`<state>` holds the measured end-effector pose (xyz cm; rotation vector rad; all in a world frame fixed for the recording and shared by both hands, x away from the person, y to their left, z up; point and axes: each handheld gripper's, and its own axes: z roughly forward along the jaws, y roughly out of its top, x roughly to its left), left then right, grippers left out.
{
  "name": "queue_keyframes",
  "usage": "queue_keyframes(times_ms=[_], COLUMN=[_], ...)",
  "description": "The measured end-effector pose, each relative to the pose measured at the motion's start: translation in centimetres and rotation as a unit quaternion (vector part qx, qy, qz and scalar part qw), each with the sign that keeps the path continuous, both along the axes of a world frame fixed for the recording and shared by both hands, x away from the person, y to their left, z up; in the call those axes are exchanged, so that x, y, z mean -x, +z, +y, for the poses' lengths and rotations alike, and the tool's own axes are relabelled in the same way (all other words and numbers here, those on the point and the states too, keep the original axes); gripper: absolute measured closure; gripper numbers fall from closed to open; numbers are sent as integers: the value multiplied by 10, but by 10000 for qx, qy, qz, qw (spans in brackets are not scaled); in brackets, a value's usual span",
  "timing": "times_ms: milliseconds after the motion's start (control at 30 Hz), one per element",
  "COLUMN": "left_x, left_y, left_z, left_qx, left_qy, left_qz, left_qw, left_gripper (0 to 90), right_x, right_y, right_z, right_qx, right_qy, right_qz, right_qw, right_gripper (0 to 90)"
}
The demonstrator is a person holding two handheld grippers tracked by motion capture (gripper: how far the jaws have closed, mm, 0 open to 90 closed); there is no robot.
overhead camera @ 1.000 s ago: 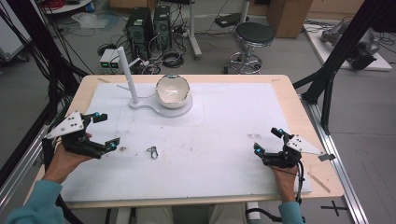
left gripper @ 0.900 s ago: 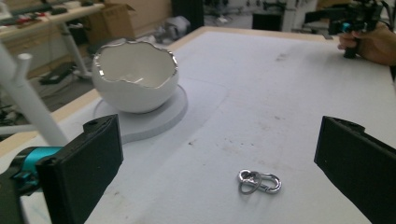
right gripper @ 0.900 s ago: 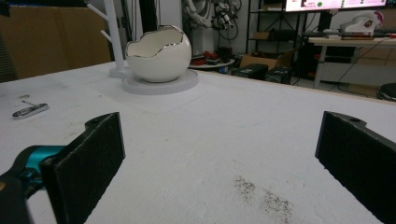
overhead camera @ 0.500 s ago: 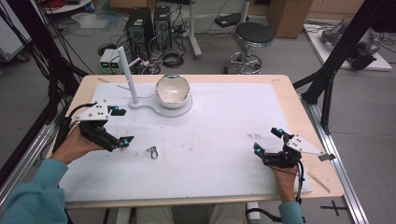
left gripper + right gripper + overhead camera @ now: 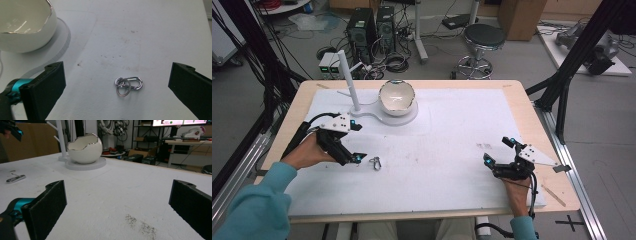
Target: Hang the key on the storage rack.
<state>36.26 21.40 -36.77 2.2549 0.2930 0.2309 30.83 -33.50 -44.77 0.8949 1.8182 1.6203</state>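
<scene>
A small silver carabiner with a key ring (image 5: 375,162) lies flat on the white mat. My left gripper (image 5: 357,142) hovers just left of it, jaws wide open. In the left gripper view the carabiner (image 5: 128,84) lies on the mat between and just ahead of the two open jaws, touching neither. My right gripper (image 5: 497,150) rests open near the table's right front, holding nothing. A white egg-shaped bowl with a silver rim (image 5: 397,97) sits on a round white base at the back. From the right gripper view the carabiner (image 5: 15,178) is far off at the left.
A white post (image 5: 346,77) rises from the base's left arm, beside the bowl. The wooden table edge (image 5: 557,165) runs close to the right hand. A dark smudge (image 5: 141,226) marks the mat ahead of the right gripper.
My left gripper has moved right and inward from the table's left edge to the carabiner. The right gripper has stayed put.
</scene>
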Motion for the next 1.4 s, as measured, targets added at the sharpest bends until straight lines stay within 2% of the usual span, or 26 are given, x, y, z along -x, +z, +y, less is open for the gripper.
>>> queue_keyframes(times_ms=[267,300,367,500,633,767,867,1067,1200,1400], left_x=[-4,-5,-5,-7,-7,-8,-9,-10,-11,-13], left_y=[-15,-18,-20,-25,-32,-36,-39,-43,-45,-46], left_z=[-17,-20,-21,-25,-29,-32,-33,-36,-36,-36], left_qx=[-438,-583,-612,-845,-918,-1104,-1195,-1403,-1399,-1486], left_qy=[-162,-194,-187,-257,-224,-244,-279,-251,-213,-248], left_qz=[175,213,244,272,365,421,462,511,575,636], left_qw=[9988,9979,9977,9957,9949,9927,9914,9885,9883,9865], left_gripper=[17,18,34,40,40,41,120,140,158,222], right_x=[0,0,0,0,0,0,0,0,0,0], right_y=[0,0,0,0,0,0,0,0,0,0], right_z=[0,0,0,0,0,0,0,0,0,0], right_qx=[3,1,6,1,7,1,0,-10,-10,-13], right_qy=[15,13,19,18,15,19,20,11,11,11], right_qz=[1,-2,0,0,-2,-1,8,22,20,25], right_qw=[10000,10000,10000,10000,10000,10000,10000,10000,10000,10000], right_gripper=[6,6,6,6,6,6,6,6,6,6])
